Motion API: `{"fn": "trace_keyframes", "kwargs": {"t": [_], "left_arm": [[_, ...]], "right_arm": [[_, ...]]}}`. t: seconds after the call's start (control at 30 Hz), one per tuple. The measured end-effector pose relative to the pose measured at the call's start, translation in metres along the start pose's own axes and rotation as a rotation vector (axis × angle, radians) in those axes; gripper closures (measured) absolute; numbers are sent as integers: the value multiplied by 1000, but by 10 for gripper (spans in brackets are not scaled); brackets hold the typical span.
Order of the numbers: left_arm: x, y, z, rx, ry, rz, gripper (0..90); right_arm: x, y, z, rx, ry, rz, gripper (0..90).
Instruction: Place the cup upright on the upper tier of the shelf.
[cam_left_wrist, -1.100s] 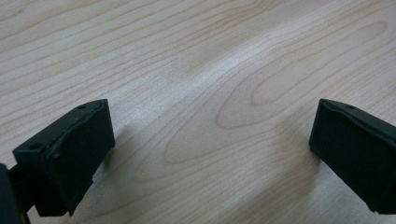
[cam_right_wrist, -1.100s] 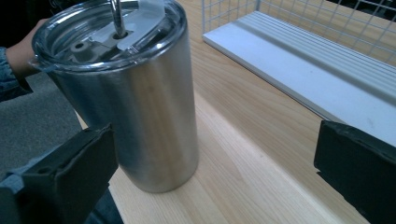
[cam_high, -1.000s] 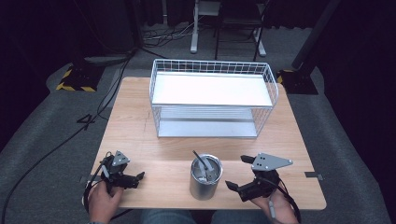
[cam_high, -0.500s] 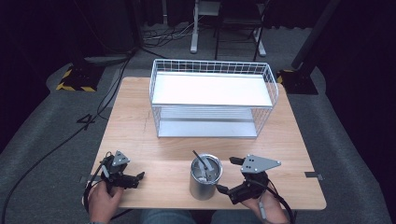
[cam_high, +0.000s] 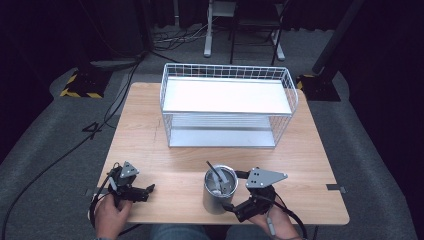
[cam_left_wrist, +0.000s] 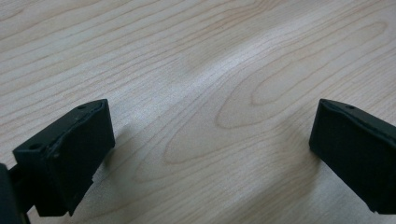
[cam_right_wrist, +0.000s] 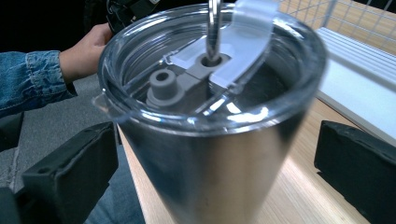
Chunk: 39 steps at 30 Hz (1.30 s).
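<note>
**Right gripper's open jaws flanked a steel tumbler at the table's near edge**

A stainless steel tumbler (cam_high: 219, 190) stood upright on the wooden table (cam_high: 150, 130), near its front edge and a little right of centre. It wore a clear lid (cam_right_wrist: 187, 88) and a metal straw (cam_high: 214, 170) rose through the lid's hole, leaning toward the left. The right gripper (cam_high: 235, 192) lay low beside the tumbler on its right; in the right gripper view its black jaws stood wide, one on each side of the steel wall, neither pressing against it. The left gripper (cam_high: 148, 190) rested near the table's front left corner, well apart from the tumbler, held by the person's left hand (cam_high: 111, 216); its jaws were also spread wide, over bare wood. A white wire basket (cam_high: 227, 107) with a white shelf occupied the far half of the table, beyond the tumbler
</note>
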<state>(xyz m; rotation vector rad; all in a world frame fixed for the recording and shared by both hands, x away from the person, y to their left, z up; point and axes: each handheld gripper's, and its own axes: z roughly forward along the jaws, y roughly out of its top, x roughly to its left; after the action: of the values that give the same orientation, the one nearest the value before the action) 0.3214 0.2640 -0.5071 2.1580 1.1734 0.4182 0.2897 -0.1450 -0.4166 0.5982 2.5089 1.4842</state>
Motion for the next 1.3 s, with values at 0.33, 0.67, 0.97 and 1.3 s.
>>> {"fn": "trace_keyframes", "kwargs": {"t": [0.33, 0.67, 0.97, 1.3], "left_arm": [[0, 0, 0, 0, 1, 1, 4], [0, 0, 0, 0, 0, 0, 5], [0, 0, 0, 0, 1, 0, 5], [0, 0, 0, 0, 0, 0, 5]], "right_arm": [[0, 1, 20, -25, 20, -13, 0], [2, -2, 35, -6, -5, -38, 0], [2, -4, 37, -4, -19, -51, 26], [2, -3, 36, 4, -18, -64, 38]]}}
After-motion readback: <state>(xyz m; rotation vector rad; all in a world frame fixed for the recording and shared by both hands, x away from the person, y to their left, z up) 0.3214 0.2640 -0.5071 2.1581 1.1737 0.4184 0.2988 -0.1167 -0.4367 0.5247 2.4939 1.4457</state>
